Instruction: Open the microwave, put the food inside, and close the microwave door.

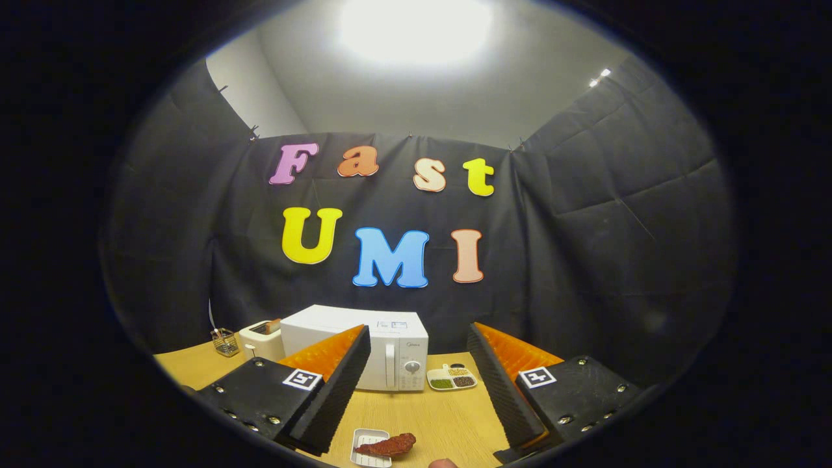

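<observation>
Tongs (419,383) spread wide, empty, above surface (422,416). Microwave (364,348) beyond them, door closed; food (390,445) on small tray (367,448) just below. Risk: fingers slipping off door handle (390,365), shoving microwave back.

The gripper (416,377) is hovering over the wooden table (435,416) with its fingers spread wide, gripping nothing. Beyond them the white microwave (364,348) is sitting with its door closed, a toaster (261,338) and wire basket (225,342) left of it, a divided dish (452,377) right of it. Nearer than the microwave, a reddish-brown piece of food (390,445) is lying on a small white tray (365,440).
</observation>
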A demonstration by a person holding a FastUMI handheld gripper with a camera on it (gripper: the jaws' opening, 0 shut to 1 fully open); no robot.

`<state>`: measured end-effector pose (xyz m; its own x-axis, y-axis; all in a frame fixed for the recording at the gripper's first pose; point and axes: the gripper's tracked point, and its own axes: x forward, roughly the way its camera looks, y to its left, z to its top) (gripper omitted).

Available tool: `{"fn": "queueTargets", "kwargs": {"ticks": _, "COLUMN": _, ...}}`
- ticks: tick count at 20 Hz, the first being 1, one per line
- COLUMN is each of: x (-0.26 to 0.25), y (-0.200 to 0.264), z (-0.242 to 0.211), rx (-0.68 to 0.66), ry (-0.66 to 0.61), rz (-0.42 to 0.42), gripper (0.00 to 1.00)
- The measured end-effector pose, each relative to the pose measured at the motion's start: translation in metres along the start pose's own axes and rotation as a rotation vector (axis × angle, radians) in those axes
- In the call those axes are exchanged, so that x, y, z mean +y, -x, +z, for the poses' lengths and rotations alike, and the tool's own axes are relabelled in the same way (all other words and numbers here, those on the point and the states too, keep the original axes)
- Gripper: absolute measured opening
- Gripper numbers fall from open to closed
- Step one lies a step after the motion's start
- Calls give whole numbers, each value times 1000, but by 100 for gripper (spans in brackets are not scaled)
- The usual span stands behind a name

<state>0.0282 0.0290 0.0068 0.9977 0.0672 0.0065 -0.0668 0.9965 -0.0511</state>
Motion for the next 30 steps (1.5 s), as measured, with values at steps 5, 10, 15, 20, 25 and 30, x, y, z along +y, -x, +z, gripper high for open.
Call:
{"fn": "queueTargets", "kwargs": {"ticks": 5, "x": 5, "y": -47, "z": -3, "rx": -18, "ry": 38, "rz": 31, "gripper": 95}}
{"fn": "queueTargets", "kwargs": {"ticks": 10, "x": 14, "y": -112, "z": -18, "rx": -24, "ry": 22, "rz": 84, "gripper": 95}}
{"fn": "queueTargets", "kwargs": {"ticks": 15, "x": 18, "y": -178, "z": -41, "rx": -12, "ry": 14, "rz": 124, "gripper": 95}}
{"fn": "queueTargets", "kwargs": {"ticks": 20, "x": 23, "y": -225, "z": -82, "rx": 41, "ry": -13, "rz": 152, "gripper": 95}}
{"fn": "queueTargets", "kwargs": {"ticks": 25, "x": 33, "y": -264, "z": -127, "rx": 120, "ry": -32, "rz": 194, "gripper": 95}}
{"fn": "queueTargets", "kwargs": {"ticks": 30, "x": 44, "y": -291, "z": -176, "rx": 197, "ry": -27, "rz": 219, "gripper": 95}}
